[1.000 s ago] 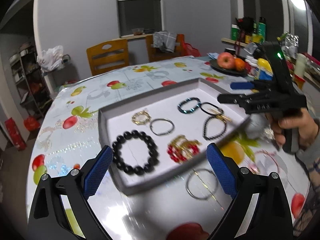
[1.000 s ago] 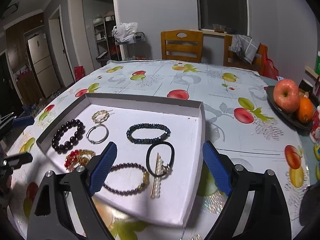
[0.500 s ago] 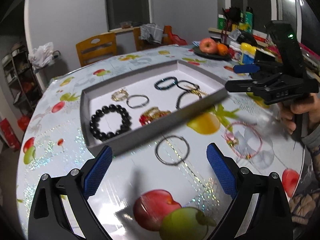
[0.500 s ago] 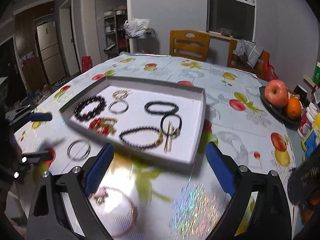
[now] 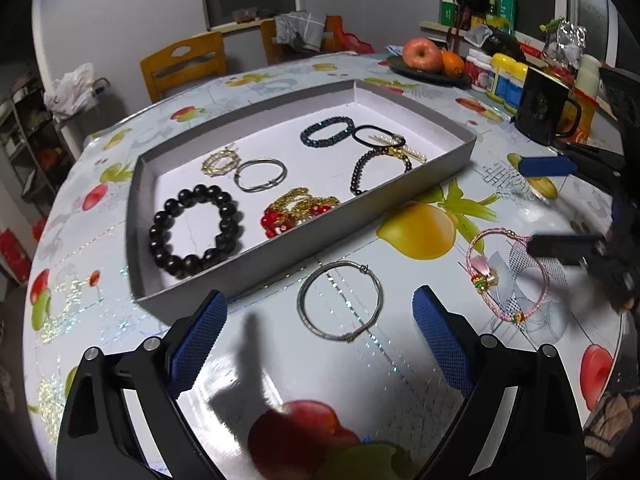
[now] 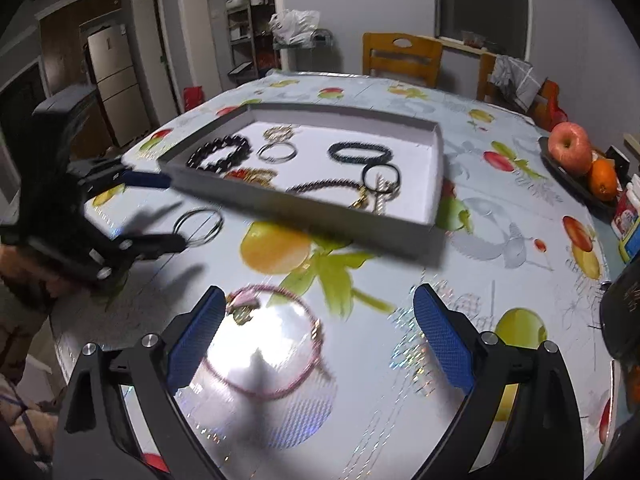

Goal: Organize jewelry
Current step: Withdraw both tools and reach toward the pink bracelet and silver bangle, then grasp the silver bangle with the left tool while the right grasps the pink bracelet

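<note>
1. Left gripper (image 5: 316,336): fingers spread wide, holding nothing, above the table (image 5: 400,376) at its near edge.
2. Silver bangle (image 5: 340,300) lies flat on the table between the left fingers' line of sight, just outside the near wall of the tray (image 5: 280,260).
3. Right gripper (image 6: 316,336): fingers released, nothing between them, low over the table.
4. Pink cord bracelet (image 6: 272,344) with small charm lies on the table just ahead of the right gripper, nearer its left finger; not gripped. Right-wrist view is motion-blurred.
5. Tray holds: black bead bracelet (image 5: 196,230) near-left, red-gold piece (image 5: 298,212) near-centre, thin silver bangle (image 5: 260,174), gold ring piece (image 5: 220,160), dark teal bracelet (image 5: 328,132), black hair tie (image 5: 378,136), dark bead bracelet (image 5: 378,168) at right.
6. Fruit plate (image 5: 424,72) far right, black mug (image 5: 544,110) right of tray.
</note>
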Demonstrator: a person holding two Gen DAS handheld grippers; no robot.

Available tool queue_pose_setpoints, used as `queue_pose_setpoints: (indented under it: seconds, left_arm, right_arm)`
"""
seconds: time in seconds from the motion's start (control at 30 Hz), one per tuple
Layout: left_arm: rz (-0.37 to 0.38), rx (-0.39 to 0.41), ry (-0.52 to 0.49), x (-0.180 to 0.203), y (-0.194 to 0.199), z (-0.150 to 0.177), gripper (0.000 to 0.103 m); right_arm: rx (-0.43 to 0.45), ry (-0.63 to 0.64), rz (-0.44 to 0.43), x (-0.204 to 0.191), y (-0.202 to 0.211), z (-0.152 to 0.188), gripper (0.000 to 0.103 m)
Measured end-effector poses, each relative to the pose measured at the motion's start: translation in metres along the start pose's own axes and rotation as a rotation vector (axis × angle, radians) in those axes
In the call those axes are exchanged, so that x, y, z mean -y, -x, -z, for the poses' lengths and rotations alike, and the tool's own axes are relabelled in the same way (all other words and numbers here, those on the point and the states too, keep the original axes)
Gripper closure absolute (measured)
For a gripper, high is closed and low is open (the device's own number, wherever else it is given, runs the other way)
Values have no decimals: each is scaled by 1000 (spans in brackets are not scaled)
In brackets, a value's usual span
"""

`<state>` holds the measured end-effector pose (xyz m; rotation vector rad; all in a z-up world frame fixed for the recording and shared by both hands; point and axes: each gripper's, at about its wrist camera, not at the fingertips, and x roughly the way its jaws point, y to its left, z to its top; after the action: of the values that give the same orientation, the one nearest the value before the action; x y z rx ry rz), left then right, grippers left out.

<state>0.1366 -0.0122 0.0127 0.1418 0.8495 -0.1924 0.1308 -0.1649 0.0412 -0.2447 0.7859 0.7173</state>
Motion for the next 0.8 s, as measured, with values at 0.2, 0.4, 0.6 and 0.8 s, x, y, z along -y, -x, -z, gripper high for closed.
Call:
queue_pose_setpoints:
  seconds: [0.2,0.4,0.6,0.8]
  left_arm:
    - [32,-44,-2,3,-11,-2,39]
    - [48,-39,2,3,-9,-1,54]
    - [62,-37,5,3,-7,0,54]
    - [55,-38,-4,4,-7,0,53]
  right_arm:
    - [-28,7,-16,-3,-1,9,10]
    - [-40,-14,-16,1,-3,11,10]
    - [-57,-24,4,3,-5,12,32]
    - [-85,-27,-4,4,-10,16,62]
